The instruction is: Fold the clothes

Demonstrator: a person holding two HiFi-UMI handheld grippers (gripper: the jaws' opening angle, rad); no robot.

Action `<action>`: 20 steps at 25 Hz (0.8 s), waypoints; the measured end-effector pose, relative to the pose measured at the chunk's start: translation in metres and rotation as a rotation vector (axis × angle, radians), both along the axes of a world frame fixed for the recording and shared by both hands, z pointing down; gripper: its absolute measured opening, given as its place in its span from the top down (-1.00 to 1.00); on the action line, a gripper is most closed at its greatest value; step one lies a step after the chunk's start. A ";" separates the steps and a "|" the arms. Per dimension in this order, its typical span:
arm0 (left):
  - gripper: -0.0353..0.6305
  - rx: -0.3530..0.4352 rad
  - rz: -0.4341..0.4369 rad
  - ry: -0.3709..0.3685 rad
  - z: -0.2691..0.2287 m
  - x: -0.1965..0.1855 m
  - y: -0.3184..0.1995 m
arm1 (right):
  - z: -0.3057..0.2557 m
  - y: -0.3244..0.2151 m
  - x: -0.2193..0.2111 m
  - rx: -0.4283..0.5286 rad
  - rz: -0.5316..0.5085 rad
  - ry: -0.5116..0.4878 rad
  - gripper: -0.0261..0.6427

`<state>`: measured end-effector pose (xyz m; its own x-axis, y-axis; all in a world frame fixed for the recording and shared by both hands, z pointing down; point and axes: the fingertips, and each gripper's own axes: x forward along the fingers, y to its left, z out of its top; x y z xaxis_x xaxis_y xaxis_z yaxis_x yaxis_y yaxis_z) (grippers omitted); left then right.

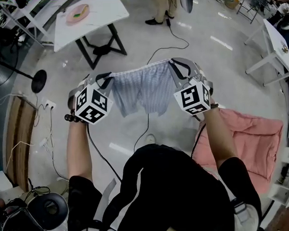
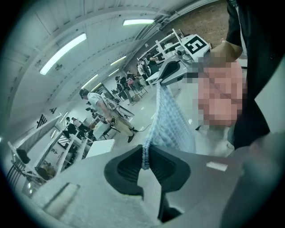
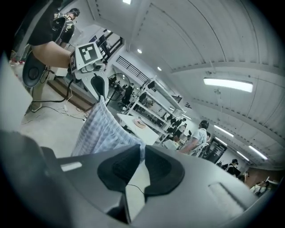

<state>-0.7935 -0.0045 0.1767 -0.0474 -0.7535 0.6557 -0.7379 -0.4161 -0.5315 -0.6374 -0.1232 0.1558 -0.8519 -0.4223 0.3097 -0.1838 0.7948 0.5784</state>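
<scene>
A pale blue checked garment, a pair of shorts (image 1: 142, 89), hangs stretched in the air between both grippers, its waistband taut along the top. My left gripper (image 1: 107, 80) is shut on the waistband's left end; in the left gripper view the bunched edge (image 2: 145, 155) is pinched between the dark pads. My right gripper (image 1: 177, 66) is shut on the waistband's right end, and in the right gripper view the cloth (image 3: 102, 129) runs out from the pinched pads (image 3: 142, 153) to the other gripper. The legs dangle free above the floor.
A pink cloth (image 1: 252, 139) lies spread on a surface at the right, beside my right arm. A white table (image 1: 91, 15) on black legs stands ahead, another white table (image 1: 279, 41) at the far right. Cables (image 1: 172, 38) trail over the floor below the shorts. Other people stand farther off.
</scene>
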 end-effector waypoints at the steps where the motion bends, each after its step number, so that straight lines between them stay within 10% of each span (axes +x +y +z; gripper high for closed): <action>1: 0.77 0.000 0.019 -0.002 -0.001 0.002 -0.010 | 0.000 -0.007 0.004 -0.002 0.018 0.004 0.80; 20: 0.77 -0.006 0.264 0.007 0.003 0.154 -0.196 | -0.001 -0.160 0.174 0.032 0.248 0.016 0.79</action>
